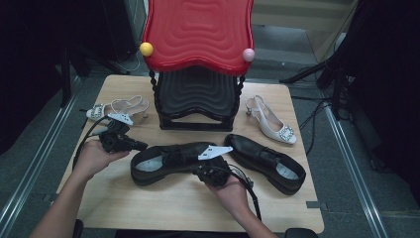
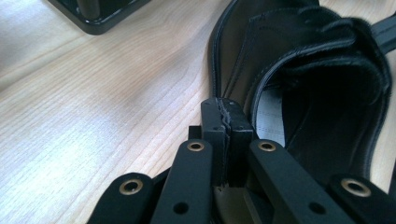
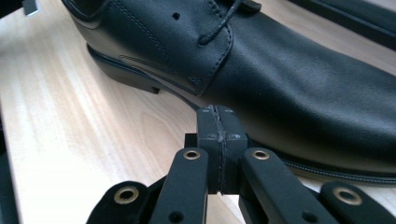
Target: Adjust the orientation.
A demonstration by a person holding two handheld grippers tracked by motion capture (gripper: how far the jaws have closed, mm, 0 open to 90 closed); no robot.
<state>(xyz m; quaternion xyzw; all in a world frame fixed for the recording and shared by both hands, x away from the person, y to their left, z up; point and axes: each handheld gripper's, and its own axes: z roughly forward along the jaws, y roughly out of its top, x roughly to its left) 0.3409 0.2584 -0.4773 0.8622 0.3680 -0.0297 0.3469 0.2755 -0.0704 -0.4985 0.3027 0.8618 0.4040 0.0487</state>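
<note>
Two black leather lace-up shoes lie on the wooden table (image 1: 148, 208). The left shoe (image 1: 168, 159) rests between my hands, heel to the left. My left gripper (image 1: 142, 146) is shut on nothing, its tips (image 2: 226, 111) just short of that shoe's heel opening (image 2: 317, 84). At the shoe's near side my right gripper (image 1: 199, 171) is shut too and holds nothing. Its tips (image 3: 217, 114) sit close to the sole edge of the shoe (image 3: 289, 74), below the laces. The other black shoe (image 1: 265, 161) lies to the right.
A shoe rack with a red wavy top shelf (image 1: 198, 29) and a black lower shelf (image 1: 198, 96) stands at the back centre; its foot (image 2: 98, 14) is near. A white heeled sandal (image 1: 119, 106) lies at its left, another (image 1: 272, 124) at its right.
</note>
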